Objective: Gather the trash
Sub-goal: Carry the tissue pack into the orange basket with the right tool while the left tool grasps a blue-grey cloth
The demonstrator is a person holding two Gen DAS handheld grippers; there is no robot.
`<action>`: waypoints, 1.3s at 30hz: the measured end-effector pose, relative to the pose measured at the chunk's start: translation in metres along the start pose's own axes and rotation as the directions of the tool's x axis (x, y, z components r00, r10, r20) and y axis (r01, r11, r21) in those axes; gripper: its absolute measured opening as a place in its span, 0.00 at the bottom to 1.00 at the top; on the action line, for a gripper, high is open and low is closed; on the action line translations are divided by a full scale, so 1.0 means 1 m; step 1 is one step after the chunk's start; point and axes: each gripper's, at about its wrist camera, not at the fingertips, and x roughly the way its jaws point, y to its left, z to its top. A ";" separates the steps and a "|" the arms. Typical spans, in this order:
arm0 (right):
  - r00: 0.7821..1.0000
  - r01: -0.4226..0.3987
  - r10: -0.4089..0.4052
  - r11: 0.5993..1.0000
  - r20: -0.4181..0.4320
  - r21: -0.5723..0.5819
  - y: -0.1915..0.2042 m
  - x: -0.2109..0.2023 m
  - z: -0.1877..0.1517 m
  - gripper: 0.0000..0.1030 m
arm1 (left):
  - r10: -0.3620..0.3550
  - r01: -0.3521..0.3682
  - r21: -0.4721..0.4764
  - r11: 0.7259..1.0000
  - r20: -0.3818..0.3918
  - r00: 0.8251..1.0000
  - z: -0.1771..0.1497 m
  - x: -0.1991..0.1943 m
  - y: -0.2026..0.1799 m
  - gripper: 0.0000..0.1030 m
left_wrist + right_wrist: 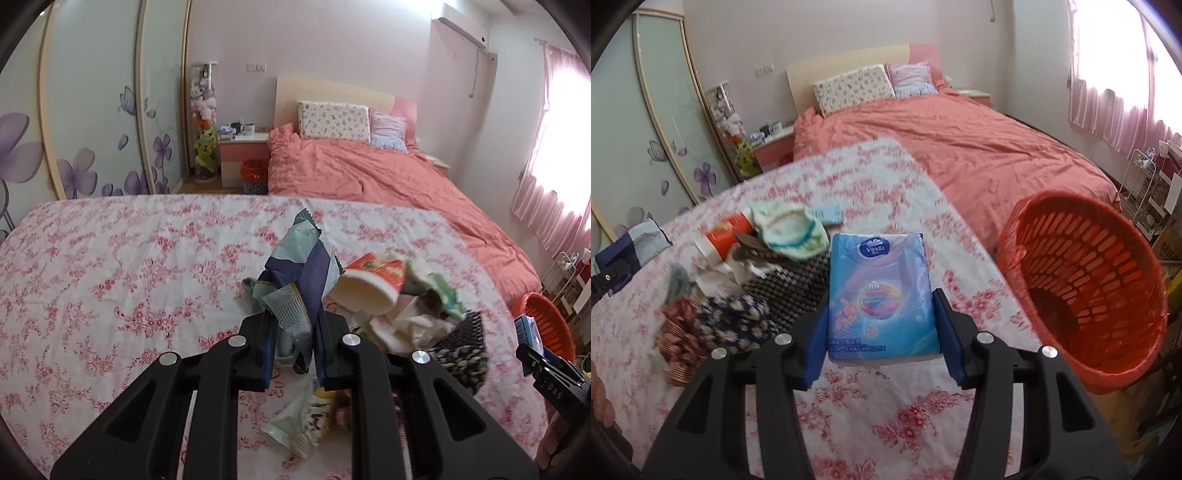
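My left gripper (293,341) is pinched narrow on a crumpled snack wrapper (299,273), pale green and navy foil that stands up stiff and creased above the pads, clear of the floral tablecloth (110,266). Just right of it lies the rest of the heap: a paper cup (364,286) on its side with a red printed band, soft wadded tissues (402,325), and a dark woven mat (461,343) beneath them. Nearer me, another pale wrapper (299,428) lies flat on the cloth.

My right gripper (882,345) is at a middling spread, clamped on the sides of a blue tissue pack (882,295), a glossy, squashy plastic block that looks lifted off the cloth. The orange basket (1082,295), slotted plastic lined with an orange bag, sits to the right off the table edge, its mouth tilted toward me.

I judge the step to be carrying both pieces to that basket. I would keep the squeeze steady, since foil slips and the pack gives, swing right over the rim, and release only once each piece is well inside. The left has the longer trip, so I'd let the right go first.
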 end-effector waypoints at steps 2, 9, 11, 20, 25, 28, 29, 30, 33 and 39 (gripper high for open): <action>1.000 -0.005 0.005 1.000 0.024 0.003 -0.003 -0.013 0.004 0.50 | -0.009 0.009 0.004 1.000 0.011 1.000 0.002 -0.007 -0.004 0.17; 0.993 -0.003 0.000 1.000 0.116 0.017 -0.018 -0.062 0.015 0.50 | -0.076 0.074 0.037 0.997 0.045 0.996 0.005 -0.032 -0.037 0.17; 0.991 0.002 -0.005 1.000 0.135 0.023 -0.024 -0.073 0.016 0.50 | -0.097 0.095 0.045 0.994 0.047 0.994 0.006 -0.036 -0.045 0.17; 0.980 0.057 -0.069 0.996 0.187 0.069 -0.068 -0.102 0.018 0.50 | -0.231 0.228 0.099 0.969 0.024 0.973 -0.001 -0.041 -0.111 0.17; 0.974 0.099 -0.118 0.989 0.193 0.109 -0.098 -0.107 0.016 0.50 | -0.315 0.314 0.131 0.940 -0.011 0.949 -0.008 -0.036 -0.152 0.17; 0.971 0.124 -0.148 0.983 0.186 0.137 -0.116 -0.106 0.016 0.50 | -0.358 0.360 0.150 0.921 -0.044 0.933 -0.013 -0.031 -0.174 0.17; 0.970 0.132 -0.159 0.980 0.183 0.150 -0.125 -0.105 0.015 0.50 | -0.369 0.373 0.154 0.915 -0.054 0.928 -0.014 -0.029 -0.181 0.17; 0.969 0.139 -0.167 0.977 0.182 0.160 -0.131 -0.105 0.015 0.50 | -0.385 0.390 0.158 0.907 -0.065 0.921 -0.016 -0.027 -0.189 0.17; 0.966 0.153 -0.187 0.970 0.179 0.189 -0.149 -0.103 0.013 0.50 | -0.419 0.428 0.174 0.887 -0.092 0.904 -0.020 -0.025 -0.212 0.17; 0.962 0.172 -0.215 0.955 0.167 0.240 -0.182 -0.092 0.015 0.50 | -0.467 0.487 0.204 0.849 -0.141 0.873 -0.029 -0.015 -0.249 0.17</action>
